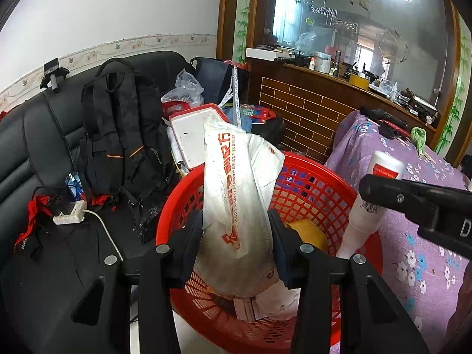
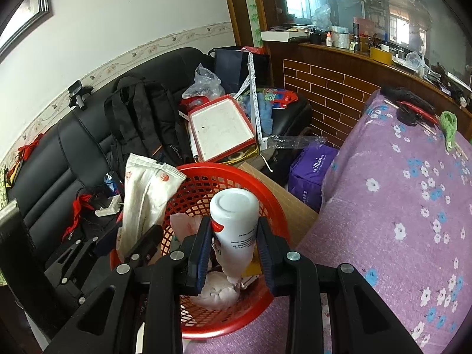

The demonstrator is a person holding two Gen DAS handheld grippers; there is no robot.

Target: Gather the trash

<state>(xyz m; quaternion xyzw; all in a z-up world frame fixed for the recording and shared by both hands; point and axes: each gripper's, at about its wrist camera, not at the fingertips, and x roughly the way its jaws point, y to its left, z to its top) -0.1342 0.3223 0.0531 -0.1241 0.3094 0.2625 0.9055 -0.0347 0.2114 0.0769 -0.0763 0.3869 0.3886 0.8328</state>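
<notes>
Between my left claw's [image 1: 237, 244] pads sits a white bag with orange print [image 1: 236, 194], pinched low on its body and standing up tall out of the red basket [image 1: 312, 188]. Both pads press into its sides, so that claw is clamped on it. From the right wrist view the same bag [image 2: 144, 200] leans at the basket's left rim, with the left claw [image 2: 138, 244] reaching in beside it.

My right claw [image 2: 234, 247] grips a white bottle [image 2: 234, 221], held upside down: its flat base points toward the camera and its neck points down into the red basket [image 2: 265, 194]. The blue pads touch the bottle on both sides. In the left wrist view the bottle [image 1: 365, 209] hangs just inside the basket's right edge, with the right claw's black finger [image 1: 413, 197] crossing in front of it.

Inside the basket I see crumpled white and pink wrappers [image 2: 218, 289] at the bottom, and something yellow [image 1: 309, 233] against the far wall.

Left of the basket is a black sofa [image 1: 38, 147] carrying a black backpack [image 1: 118, 129], a white power strip [image 1: 69, 215] and a red-rimmed white box [image 2: 221, 126]. To the right lies a purple flowered cloth [image 2: 398, 206] over some furniture I cannot make out. A brown cardboard sheet [image 2: 295, 203] stands just behind the basket.
</notes>
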